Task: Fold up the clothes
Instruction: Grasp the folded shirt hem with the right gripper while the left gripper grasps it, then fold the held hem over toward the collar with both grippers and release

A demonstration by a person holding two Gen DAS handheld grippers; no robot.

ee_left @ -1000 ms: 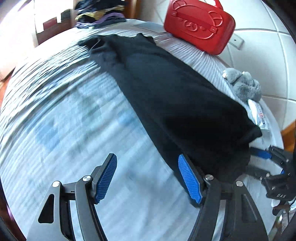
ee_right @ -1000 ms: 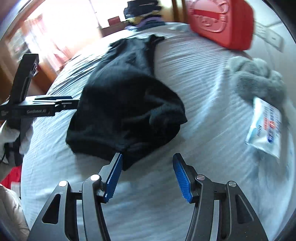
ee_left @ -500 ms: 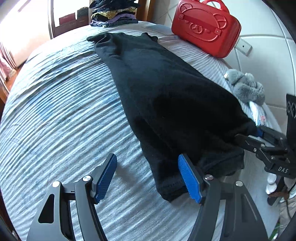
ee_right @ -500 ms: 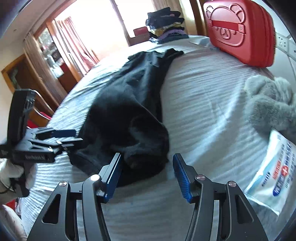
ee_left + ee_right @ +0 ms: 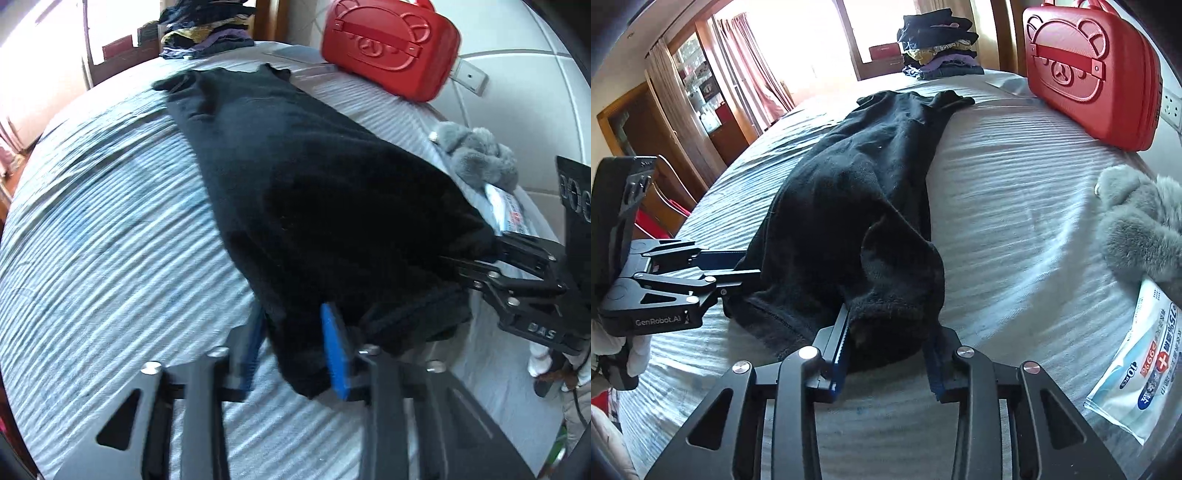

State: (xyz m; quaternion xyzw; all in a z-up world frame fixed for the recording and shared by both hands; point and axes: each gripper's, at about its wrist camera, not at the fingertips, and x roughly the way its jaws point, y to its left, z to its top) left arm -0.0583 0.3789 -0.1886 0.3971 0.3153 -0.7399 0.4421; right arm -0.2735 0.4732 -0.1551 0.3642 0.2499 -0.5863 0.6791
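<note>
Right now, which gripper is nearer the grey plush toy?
Right. The right gripper sits on the toy's side of the black garment; the left gripper is across it, farther off. Both jaws have just been closing on the garment's hem.

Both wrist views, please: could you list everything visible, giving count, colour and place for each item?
Garment: one, black, stretched along the bed, near end in both grippers.
Bedsheet: one, pale blue striped, covering the bed.
Bear-face case: one, red, far right by the wall.
Clothes pile: one, mixed dark, yellow, purple, far end.
Plush toy: one, grey, right edge.
Wipes packet: one, white-blue, below the toy.
Left gripper: black, blue pads, jaws just closing on the garment's near corner.
Right gripper: same, jaws just closing on the bunched end.
</note>
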